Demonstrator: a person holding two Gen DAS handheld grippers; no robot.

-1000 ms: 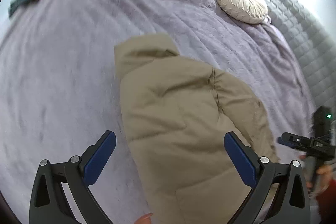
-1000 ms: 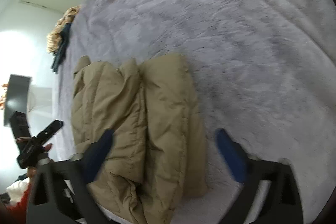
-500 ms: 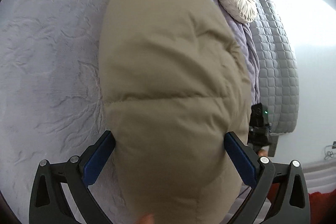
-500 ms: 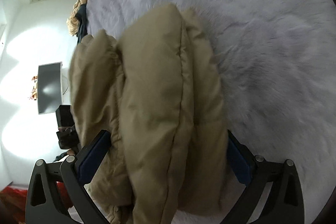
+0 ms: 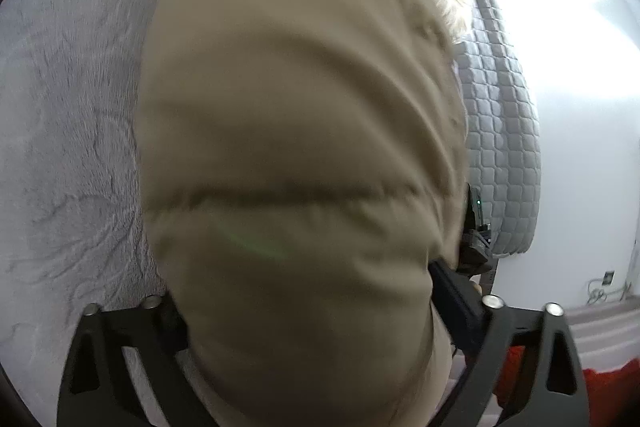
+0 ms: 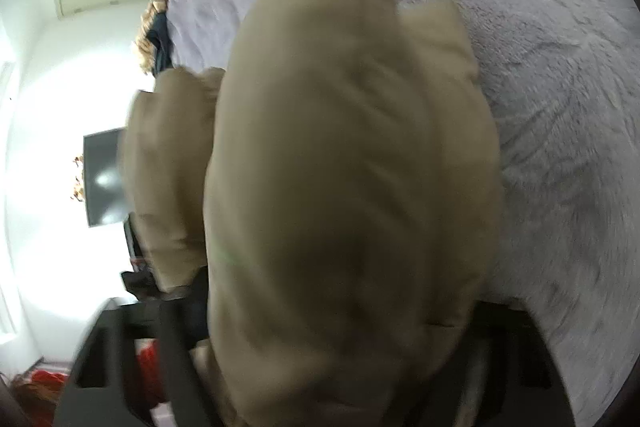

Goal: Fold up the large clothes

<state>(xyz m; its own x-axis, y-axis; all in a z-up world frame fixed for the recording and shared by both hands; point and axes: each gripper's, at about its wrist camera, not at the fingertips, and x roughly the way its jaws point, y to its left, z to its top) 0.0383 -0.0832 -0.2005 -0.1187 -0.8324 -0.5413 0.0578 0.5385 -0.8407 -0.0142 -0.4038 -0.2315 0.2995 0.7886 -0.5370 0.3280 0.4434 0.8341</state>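
A tan puffer jacket (image 5: 300, 147), folded into a thick bundle, fills the middle of the left wrist view and bulges between the jaws of my left gripper (image 5: 308, 311). The jaws stand wide apart with the padded cloth pressed between them; the pads are hidden. The same jacket (image 6: 352, 167) fills the right wrist view and lies between the jaws of my right gripper (image 6: 332, 331), which are blurred and mostly covered. The other gripper shows as a dark shape at the jacket's right edge (image 5: 472, 239).
The jacket lies on a bed with a fuzzy lilac blanket (image 5: 72, 131) (image 6: 560, 107). A grey quilted headboard (image 5: 500, 131) stands at the right. A fur-trimmed dark garment (image 6: 154, 27) lies at the bed's far edge. A dark screen (image 6: 104, 179) hangs on the white wall.
Both grippers have moved in on the jacket from either side. It grew from a bundle ahead to filling both views, and now covers the blue pads.
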